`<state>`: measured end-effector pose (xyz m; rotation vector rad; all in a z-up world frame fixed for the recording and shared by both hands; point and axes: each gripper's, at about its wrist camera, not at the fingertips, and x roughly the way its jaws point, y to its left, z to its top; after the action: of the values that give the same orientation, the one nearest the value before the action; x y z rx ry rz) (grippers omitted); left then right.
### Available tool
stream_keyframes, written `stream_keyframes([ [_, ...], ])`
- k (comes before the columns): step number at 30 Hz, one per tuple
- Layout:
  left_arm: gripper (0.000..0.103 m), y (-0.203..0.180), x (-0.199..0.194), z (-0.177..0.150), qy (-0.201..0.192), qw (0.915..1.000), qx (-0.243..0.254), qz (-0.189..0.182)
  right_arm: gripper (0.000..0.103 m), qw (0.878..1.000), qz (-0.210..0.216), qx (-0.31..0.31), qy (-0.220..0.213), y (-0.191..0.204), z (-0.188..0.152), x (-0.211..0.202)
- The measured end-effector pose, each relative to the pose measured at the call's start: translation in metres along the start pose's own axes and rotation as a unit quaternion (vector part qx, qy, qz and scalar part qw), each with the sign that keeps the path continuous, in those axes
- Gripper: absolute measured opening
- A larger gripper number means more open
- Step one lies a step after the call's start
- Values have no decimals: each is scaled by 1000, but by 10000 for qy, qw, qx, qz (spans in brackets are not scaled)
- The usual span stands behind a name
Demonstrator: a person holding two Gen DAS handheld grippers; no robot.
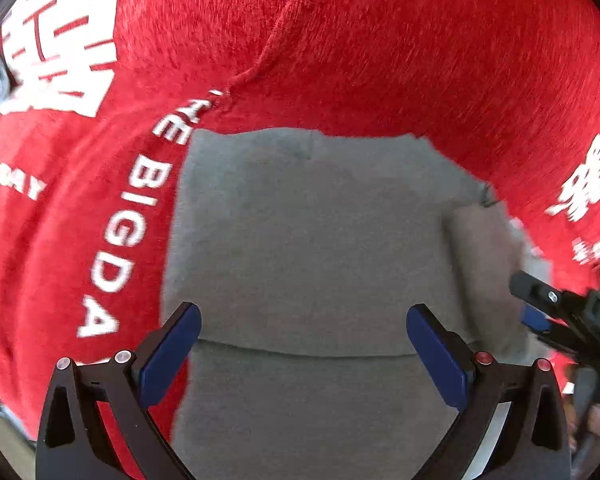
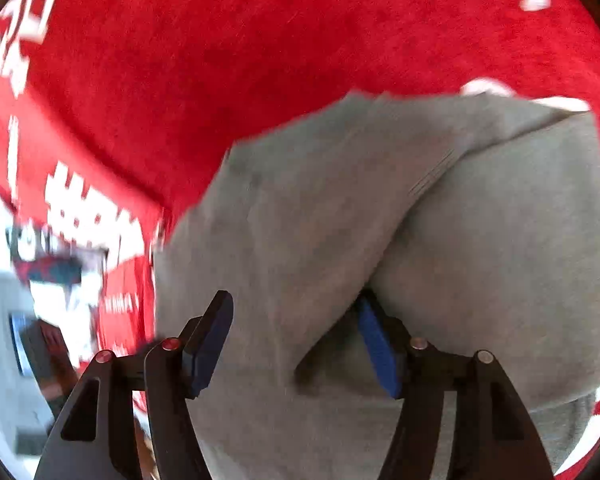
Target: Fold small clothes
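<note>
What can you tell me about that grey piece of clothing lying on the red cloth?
The grey garment looks like soft, plain knit fabric, without print. It lies on a red cloth with white lettering, partly folded: a folded edge crosses it near the left gripper, whose jaws stand open above it, and a flap lies doubled over at its right side. In the right wrist view a raised fold of it bulges over one blue finger of the right gripper, whose jaws are apart. What kind of garment it is, I cannot tell.

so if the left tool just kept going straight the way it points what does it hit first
Most likely the grey garment. It fills the view straight ahead of the left tool, whose jaws stand open with nothing between the pads. The red printed cloth lies beyond and around it. How far off the garment is, I can't judge.
</note>
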<state>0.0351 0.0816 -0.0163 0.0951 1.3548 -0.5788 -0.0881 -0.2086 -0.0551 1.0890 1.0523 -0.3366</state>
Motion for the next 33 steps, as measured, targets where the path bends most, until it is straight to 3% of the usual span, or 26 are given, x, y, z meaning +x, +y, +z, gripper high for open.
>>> stream_keyframes([
  [1, 103, 3, 0, 2, 10, 9998, -92, -167, 57, 9999, 23, 144, -24, -1, 5, 2],
  [2, 101, 5, 0, 5, 1, 9995, -146, -296, 33, 9997, 36, 255, -15, -1, 11, 6],
  [4, 97, 6, 0, 10, 26, 9982, -187, -570, 10, 10000, -12, 71, 24, 10, 17, 13],
  [8, 97, 10, 2, 20, 193, 9895, -464, -1352, 9, 9928, 1, -1176, 221, 65, 7, 26],
  [11, 97, 16, 5, 26, 227, 9819, -689, -1751, 9, 9745, -97, -2168, 568, 99, -20, 42],
  [13, 97, 22, 11, 27, 292, 9789, -842, -1841, 9, 9609, -208, -2631, 840, 113, -42, 55],
  [19, 97, 30, 27, 18, 524, 9751, -1076, -1868, 13, 9387, -502, -3150, 1306, 110, -76, 71],
  [21, 97, 30, 29, 16, 530, 9748, -1086, -1878, 19, 9417, -439, -3034, 1382, 106, -76, 68],
  [23, 97, 31, 29, 15, 527, 9741, -1138, -1884, 45, 9523, -360, -2686, 1404, 91, -74, 59],
  [28, 97, 38, 25, 17, 504, 9684, -1313, -2062, 47, 9857, -369, -1210, 1114, 14, -63, 8],
  [31, 97, 37, 32, 19, 592, 9692, -1265, -2027, 47, 9963, -402, -114, 746, -42, -62, -27],
  [33, 97, 33, 34, 19, 598, 9718, -1181, -1953, 47, 9970, -329, 554, 440, -67, -62, -38],
])
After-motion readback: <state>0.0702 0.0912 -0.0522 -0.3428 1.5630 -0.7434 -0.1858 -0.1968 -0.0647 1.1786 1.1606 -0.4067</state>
